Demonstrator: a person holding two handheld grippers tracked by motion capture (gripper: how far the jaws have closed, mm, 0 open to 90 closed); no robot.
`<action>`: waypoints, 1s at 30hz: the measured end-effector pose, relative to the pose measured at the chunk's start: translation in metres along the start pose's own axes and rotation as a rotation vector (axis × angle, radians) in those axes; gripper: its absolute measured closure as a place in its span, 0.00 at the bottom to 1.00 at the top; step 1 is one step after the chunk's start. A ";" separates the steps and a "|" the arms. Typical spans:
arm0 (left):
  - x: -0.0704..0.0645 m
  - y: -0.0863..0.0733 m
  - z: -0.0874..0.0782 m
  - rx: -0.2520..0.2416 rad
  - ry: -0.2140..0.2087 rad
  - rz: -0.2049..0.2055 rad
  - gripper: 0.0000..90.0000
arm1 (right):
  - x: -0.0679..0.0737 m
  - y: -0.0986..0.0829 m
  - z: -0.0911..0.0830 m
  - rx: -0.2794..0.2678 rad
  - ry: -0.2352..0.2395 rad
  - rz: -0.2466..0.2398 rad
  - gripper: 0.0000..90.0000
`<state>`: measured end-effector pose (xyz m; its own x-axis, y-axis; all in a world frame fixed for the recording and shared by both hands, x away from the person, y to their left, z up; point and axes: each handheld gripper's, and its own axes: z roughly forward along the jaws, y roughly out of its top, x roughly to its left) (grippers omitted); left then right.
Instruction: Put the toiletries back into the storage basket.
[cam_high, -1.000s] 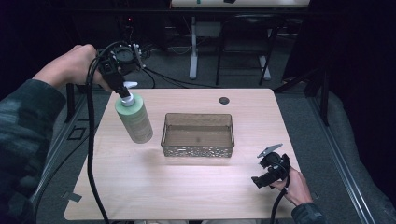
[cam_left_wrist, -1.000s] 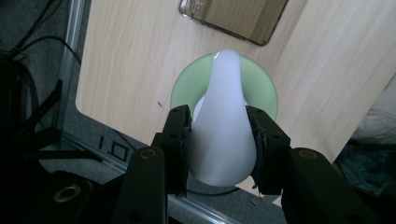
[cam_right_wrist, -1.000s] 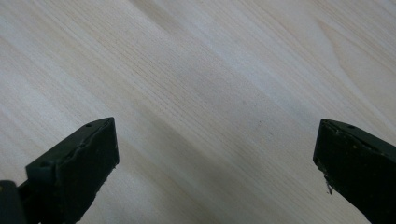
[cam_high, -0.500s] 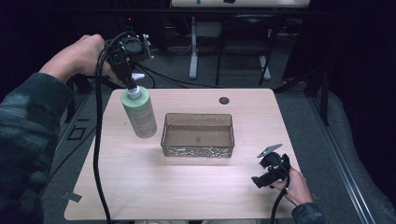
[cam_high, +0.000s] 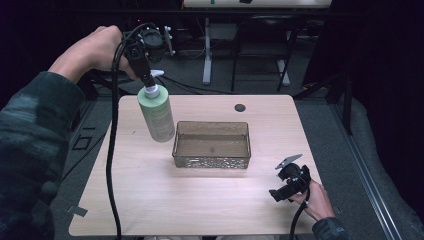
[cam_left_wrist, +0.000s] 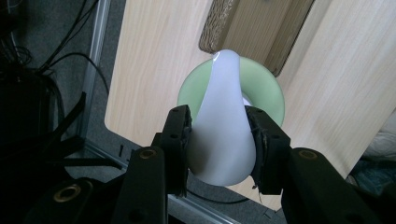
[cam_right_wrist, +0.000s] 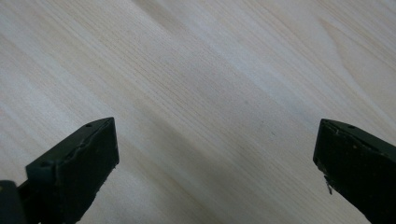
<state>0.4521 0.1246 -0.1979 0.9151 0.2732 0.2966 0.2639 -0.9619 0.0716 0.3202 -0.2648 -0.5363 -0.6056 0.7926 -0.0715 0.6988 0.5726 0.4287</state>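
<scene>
A pale wooden table (cam_high: 200, 200) stands in a dark room, with grey carpet at its sides and metal stands and loose cables behind its far edge. Near the middle of the table sits a clear brownish tray (cam_high: 211, 145), rectangular and with a patterned front wall. A small dark round spot (cam_high: 240, 107) lies on the tabletop beyond it, toward the far edge.

The left gripper (cam_high: 146, 75) is held above the far left part of the table by the person's left hand (cam_high: 92, 50), with a black cable (cam_high: 114, 150) hanging down from it across the table's left side. Its jaws are closed on the white pump head (cam_left_wrist: 223, 121) of a green bottle (cam_high: 156, 115), one jaw pressed against each side of the pump. The bottle hangs tilted from the gripper, just left of the tray's far left corner; whether its base touches the table cannot be told. In the left gripper view the bottle's round green shoulder shows beneath the pump, with the tray's corner past it.

The right gripper (cam_high: 287, 186) rests low at the near right of the table, held by the right hand (cam_high: 315, 200), well apart from the tray. Its jaws stand wide open with nothing between them, bare wood beneath
</scene>
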 end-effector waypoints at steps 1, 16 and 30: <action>0.000 0.001 0.000 0.002 -0.002 0.003 0.70 | 0.000 0.000 0.000 -0.001 0.001 0.001 0.00; -0.007 0.030 -0.003 -0.017 0.009 0.059 0.70 | 0.000 0.000 0.000 0.003 -0.001 -0.004 0.00; -0.014 0.050 0.002 -0.031 -0.006 0.099 0.70 | 0.000 0.000 0.001 0.004 -0.002 -0.008 0.00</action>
<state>0.4534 0.0726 -0.2004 0.9381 0.1771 0.2976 0.1630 -0.9840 0.0718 0.3203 -0.2650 -0.5369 -0.6104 0.7884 -0.0769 0.6955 0.5799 0.4242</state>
